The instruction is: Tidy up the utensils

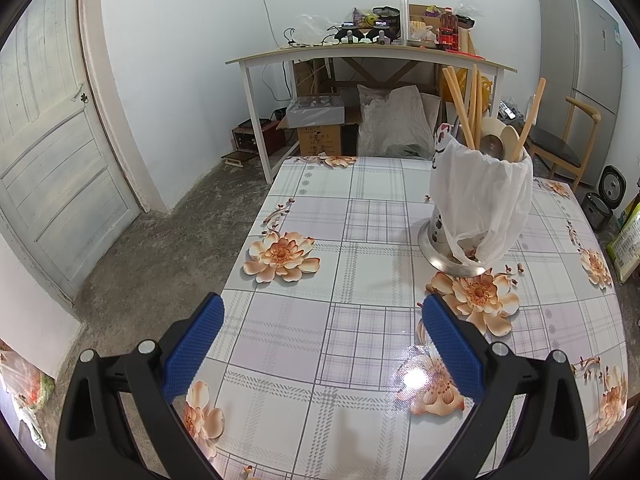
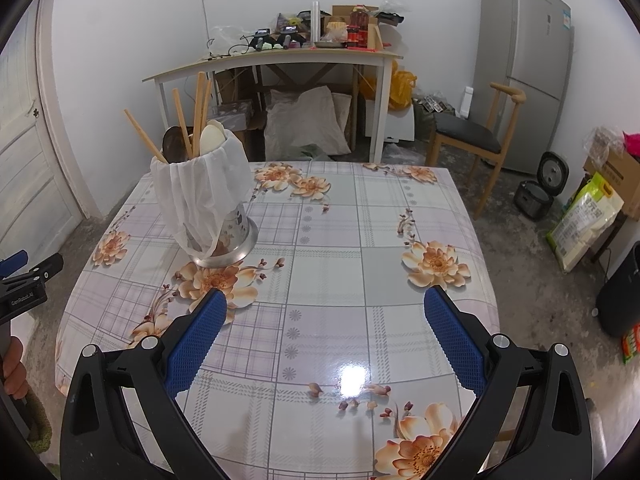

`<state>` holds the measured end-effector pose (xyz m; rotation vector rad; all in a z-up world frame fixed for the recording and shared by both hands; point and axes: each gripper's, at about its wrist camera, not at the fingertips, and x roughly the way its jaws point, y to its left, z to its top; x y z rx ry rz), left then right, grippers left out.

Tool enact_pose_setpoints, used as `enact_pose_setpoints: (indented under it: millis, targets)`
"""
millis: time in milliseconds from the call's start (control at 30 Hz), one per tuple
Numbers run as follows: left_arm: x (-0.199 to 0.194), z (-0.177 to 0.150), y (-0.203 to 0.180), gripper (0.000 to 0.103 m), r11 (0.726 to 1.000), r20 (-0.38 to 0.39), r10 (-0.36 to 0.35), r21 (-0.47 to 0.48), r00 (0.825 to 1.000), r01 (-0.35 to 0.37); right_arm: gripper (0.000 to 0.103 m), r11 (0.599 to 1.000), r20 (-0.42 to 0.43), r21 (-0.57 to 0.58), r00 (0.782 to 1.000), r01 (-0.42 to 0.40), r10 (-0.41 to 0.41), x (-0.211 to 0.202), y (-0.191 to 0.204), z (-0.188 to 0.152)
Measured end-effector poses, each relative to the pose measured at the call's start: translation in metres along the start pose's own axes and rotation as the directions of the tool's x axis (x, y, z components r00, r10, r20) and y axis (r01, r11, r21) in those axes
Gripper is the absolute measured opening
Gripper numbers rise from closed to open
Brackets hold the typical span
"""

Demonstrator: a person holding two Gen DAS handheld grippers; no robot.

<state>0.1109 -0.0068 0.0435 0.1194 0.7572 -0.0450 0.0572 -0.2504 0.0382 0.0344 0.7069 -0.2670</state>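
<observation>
At table centre, toward 1 o'clock in the left wrist view: metal utensil holder point(image 1: 460, 236), upright, draped in a white plastic bag point(image 1: 484, 196), standing on the flowered tablecloth point(image 1: 340, 240). Poking out of its top: wooden chopsticks point(image 1: 460, 104), a metal ladle point(image 1: 494, 146) and a pale rice paddle point(image 1: 510, 138), all leaning. Seen from the right wrist camera at 10 o'clock, same holder point(image 2: 228, 236), same bundle of sticks point(image 2: 182, 120).

Left gripper point(image 1: 322, 344): blue pads spread wide, nothing between them, hovering above the near edge of the table. Right gripper point(image 2: 322, 340): likewise spread wide and empty, well apart from the holder.

Beyond, at 12 o'clock: cluttered side table point(image 2: 280, 56). At 2 o'clock: wooden chair point(image 2: 468, 136), grey fridge point(image 2: 524, 64), rice cooker point(image 2: 536, 192) on the floor.
</observation>
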Motion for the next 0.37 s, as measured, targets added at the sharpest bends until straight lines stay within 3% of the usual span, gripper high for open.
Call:
enact_pose_setpoints:
  millis: [367]
  targets:
    - [-0.0006, -0.0005, -0.0003, 0.097, 1.000, -0.002, -0.002, 0.001, 1.000, 0.002, 0.095, 1.000, 0.000, 0.001, 1.000, -0.002, 0.002, 0.0000, -0.0004, -0.0001]
